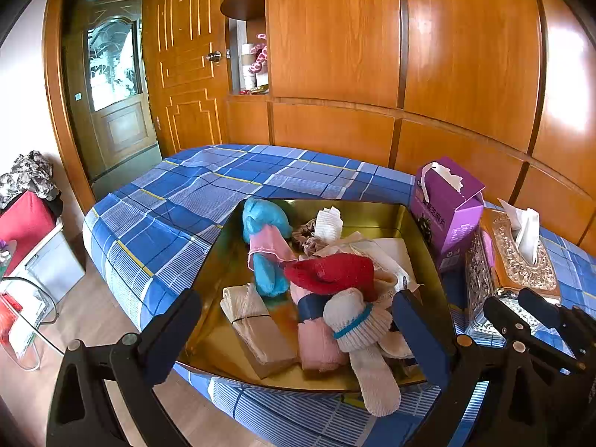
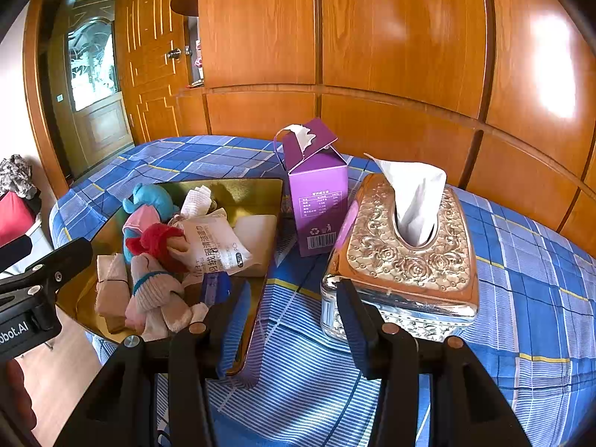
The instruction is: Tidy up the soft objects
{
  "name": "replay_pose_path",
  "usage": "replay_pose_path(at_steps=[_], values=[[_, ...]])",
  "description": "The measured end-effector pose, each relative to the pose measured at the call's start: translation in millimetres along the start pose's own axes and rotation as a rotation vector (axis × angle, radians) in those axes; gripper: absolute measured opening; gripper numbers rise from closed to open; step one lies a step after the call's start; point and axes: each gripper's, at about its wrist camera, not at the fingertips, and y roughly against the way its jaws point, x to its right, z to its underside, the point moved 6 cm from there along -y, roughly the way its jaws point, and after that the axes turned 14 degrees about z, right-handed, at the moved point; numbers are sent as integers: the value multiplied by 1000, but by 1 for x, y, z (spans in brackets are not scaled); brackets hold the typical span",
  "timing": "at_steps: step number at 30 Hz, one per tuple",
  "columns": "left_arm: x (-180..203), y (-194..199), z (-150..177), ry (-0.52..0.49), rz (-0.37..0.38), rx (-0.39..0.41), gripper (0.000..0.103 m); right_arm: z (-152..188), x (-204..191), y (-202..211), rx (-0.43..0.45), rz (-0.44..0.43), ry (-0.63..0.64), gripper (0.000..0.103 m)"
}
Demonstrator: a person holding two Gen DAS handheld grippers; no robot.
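Socks, blue plush toy [image 1: 265, 240] and red knit piece [image 1: 331, 272] heaped in shallow gold metal tray [image 1: 372, 210] on blue checked bed [image 1: 178, 201], probably for containment. Left hand-held gripper [image 1: 298, 329] and right hand-held gripper [image 2: 294, 316] spread, empty.

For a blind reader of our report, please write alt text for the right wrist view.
The open right gripper hovers over a blue checked bedsheet, between a gold tray heaped with soft items and an ornate tissue box. A purple carton stands behind; the left gripper enters at the left edge.
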Motion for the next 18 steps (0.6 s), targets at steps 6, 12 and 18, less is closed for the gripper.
replay_pose_path(at_steps=[6,12,18], values=[[0,-1,1,-2,2,-1,103,0,0,0,-1,0,0,48],[1,-1,1,-8,1,-2,103,0,-1,0,-1,-2,4,48],[1,-1,1,-8,8,-4,103,0,-1,0,-2,-1,5,48]])
